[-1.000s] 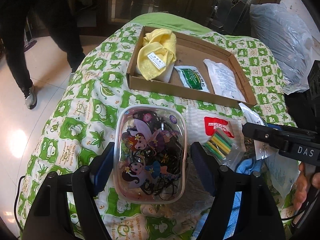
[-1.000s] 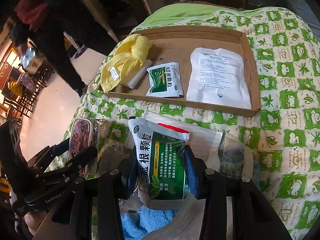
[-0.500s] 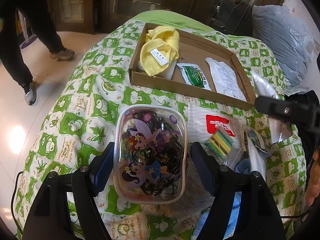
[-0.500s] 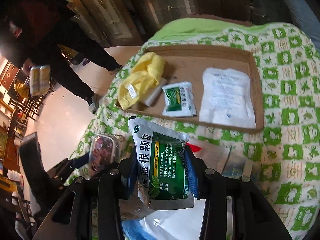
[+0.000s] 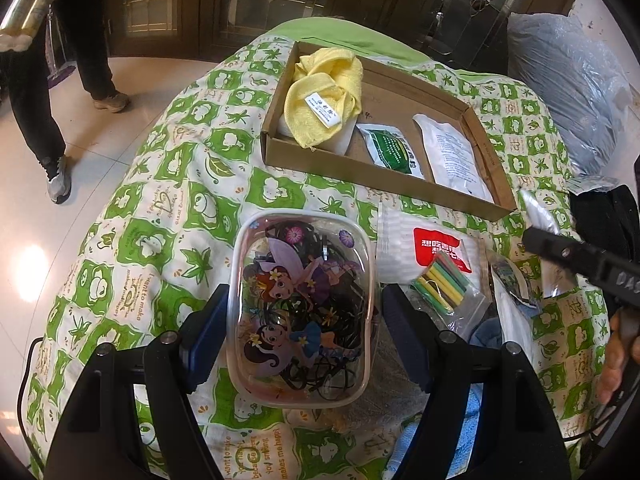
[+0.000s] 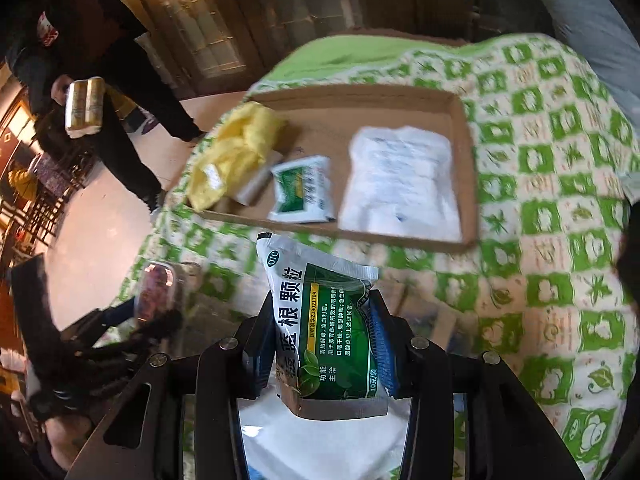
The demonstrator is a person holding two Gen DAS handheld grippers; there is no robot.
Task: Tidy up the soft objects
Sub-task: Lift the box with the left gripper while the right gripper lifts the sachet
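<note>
The clear plastic zip pouch printed with cartoon fairies (image 5: 302, 312), full of dark hair ties, is sitting between the blue pads of my left tool (image 5: 302, 320), which is closing on its two long sides and holding it over the green-and-white patterned quilt (image 5: 160, 208) covering the bed. Far to the left, a person in dark trousers (image 5: 36, 92) is standing on the pale tiled floor.

Beyond the pouch, the shallow brown cardboard tray (image 5: 360, 172) is lying on the quilt. Inside it, from left to right, a folded yellow terry towel with a white label (image 5: 324, 96) is resting in the left end, a small green-and-white sachet (image 5: 394, 150) is lying just beside it, and a flat white plastic packet (image 5: 452, 156) is lying near the right wall.

Just right of the pouch, a white bag with a red label (image 5: 424, 248) is lying on the quilt, with a small clear bag of coloured sticks (image 5: 442, 284) on top of it.

Further right, my right tool (image 6: 324, 344) is pinching a green-and-white medicine sachet with Chinese print (image 6: 324, 320) by its lower half, holding it upright in the air in front of the tray's near wall. That view is blurred.
</note>
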